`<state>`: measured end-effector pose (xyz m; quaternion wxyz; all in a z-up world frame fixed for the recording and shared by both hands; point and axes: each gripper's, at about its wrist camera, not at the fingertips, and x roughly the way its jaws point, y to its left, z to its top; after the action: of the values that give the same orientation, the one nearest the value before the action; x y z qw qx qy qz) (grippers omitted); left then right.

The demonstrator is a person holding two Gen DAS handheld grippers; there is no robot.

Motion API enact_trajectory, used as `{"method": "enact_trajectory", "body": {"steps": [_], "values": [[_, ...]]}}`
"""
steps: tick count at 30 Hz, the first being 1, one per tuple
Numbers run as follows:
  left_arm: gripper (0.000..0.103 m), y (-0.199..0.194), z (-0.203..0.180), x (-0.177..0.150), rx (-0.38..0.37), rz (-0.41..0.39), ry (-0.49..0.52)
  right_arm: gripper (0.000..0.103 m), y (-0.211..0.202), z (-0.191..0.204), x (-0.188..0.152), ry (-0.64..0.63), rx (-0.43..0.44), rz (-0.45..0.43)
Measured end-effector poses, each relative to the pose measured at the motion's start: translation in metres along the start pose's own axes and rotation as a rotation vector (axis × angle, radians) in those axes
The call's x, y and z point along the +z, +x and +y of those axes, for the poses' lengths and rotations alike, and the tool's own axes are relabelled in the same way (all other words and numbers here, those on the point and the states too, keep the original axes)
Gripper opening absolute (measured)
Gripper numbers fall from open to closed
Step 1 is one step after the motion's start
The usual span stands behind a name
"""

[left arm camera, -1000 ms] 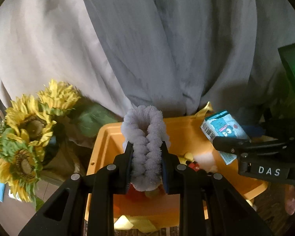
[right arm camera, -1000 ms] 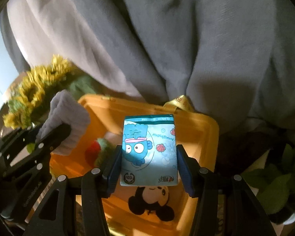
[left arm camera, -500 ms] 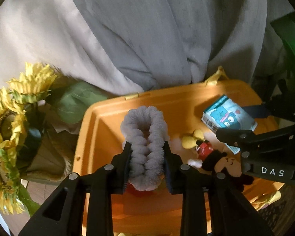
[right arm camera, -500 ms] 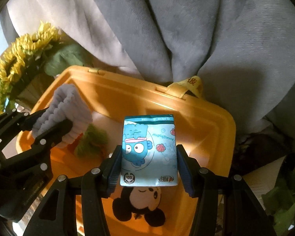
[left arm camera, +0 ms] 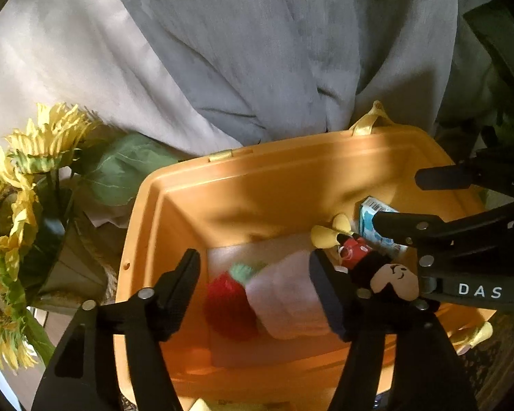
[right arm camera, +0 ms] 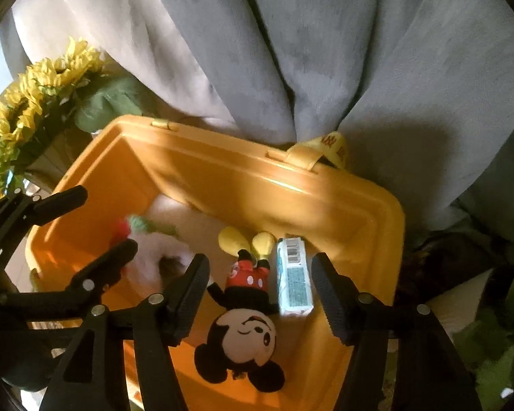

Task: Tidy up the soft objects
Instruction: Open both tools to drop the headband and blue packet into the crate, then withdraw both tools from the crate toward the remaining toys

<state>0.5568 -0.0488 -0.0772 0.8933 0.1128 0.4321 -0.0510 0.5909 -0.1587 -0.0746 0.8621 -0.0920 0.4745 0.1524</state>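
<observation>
From the left wrist camera, the left gripper [left arm camera: 255, 287] hangs over an orange bin [left arm camera: 284, 185] with its jaws opening; they stand spread and press on nothing. Below and between them lies a pale fluffy scrunchie [left arm camera: 284, 301], blurred, resting in the bin against a red knitted strawberry [left arm camera: 228, 306] with a green top. To the right, a mouse doll [left arm camera: 377, 267] lies in the bin, its yellow shoes pointing toward the far wall. The right gripper [left arm camera: 425, 202] reaches in from the right edge, and a blue tissue pack [left arm camera: 370, 221] shows partly behind its lower finger. Sunflowers [left arm camera: 20, 185] stand to the left of the bin, and grey curtains [left arm camera: 257, 51] hang behind it.

From the right wrist camera, the right gripper [right arm camera: 260, 294] is also over the bin [right arm camera: 325, 198], its jaws opening and apart, touching nothing. The tissue pack [right arm camera: 294, 277] lies on the bin floor between them, nearer the right finger, barcode side up. Just beside it on the left lies the mouse doll [right arm camera: 246, 308], head toward the camera. Farther left sit the scrunchie [right arm camera: 157, 257] and the strawberry [right arm camera: 121, 231], with the left gripper [right arm camera: 99, 222] above them. The sunflowers [right arm camera: 34, 96] are at upper left, the curtains [right arm camera: 325, 51] behind.
</observation>
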Motion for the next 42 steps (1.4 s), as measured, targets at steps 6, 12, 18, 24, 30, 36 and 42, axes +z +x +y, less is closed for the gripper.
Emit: {"method": "enact_trajectory", "body": {"steps": [6, 12, 18, 24, 30, 36, 42], "values": [[0.071, -0.023, 0.000, -0.006, 0.010, -0.051, -0.040, 0.063, -0.037, 0.001, -0.007, 0.013, -0.024, -0.100], [0.080, -0.069, 0.004, -0.015, 0.037, -0.144, -0.096, 0.065, -0.088, 0.004, -0.019, 0.034, -0.050, -0.241], [0.089, -0.118, 0.000, -0.025, 0.091, -0.256, -0.115, 0.076, -0.135, 0.006, -0.040, 0.053, -0.095, -0.375], [0.095, -0.151, -0.008, -0.040, 0.112, -0.331, -0.137, 0.080, -0.165, 0.005, -0.067, 0.089, -0.107, -0.453], [0.098, -0.175, -0.015, -0.061, 0.115, -0.374, -0.152, 0.080, -0.181, 0.004, -0.094, 0.104, -0.081, -0.486], [0.099, -0.189, -0.021, -0.081, 0.114, -0.392, -0.175, 0.080, -0.195, 0.011, -0.120, 0.116, -0.084, -0.520], [0.099, -0.198, -0.028, -0.102, 0.091, -0.386, -0.200, 0.080, -0.201, 0.015, -0.143, 0.138, -0.086, -0.538]]}}
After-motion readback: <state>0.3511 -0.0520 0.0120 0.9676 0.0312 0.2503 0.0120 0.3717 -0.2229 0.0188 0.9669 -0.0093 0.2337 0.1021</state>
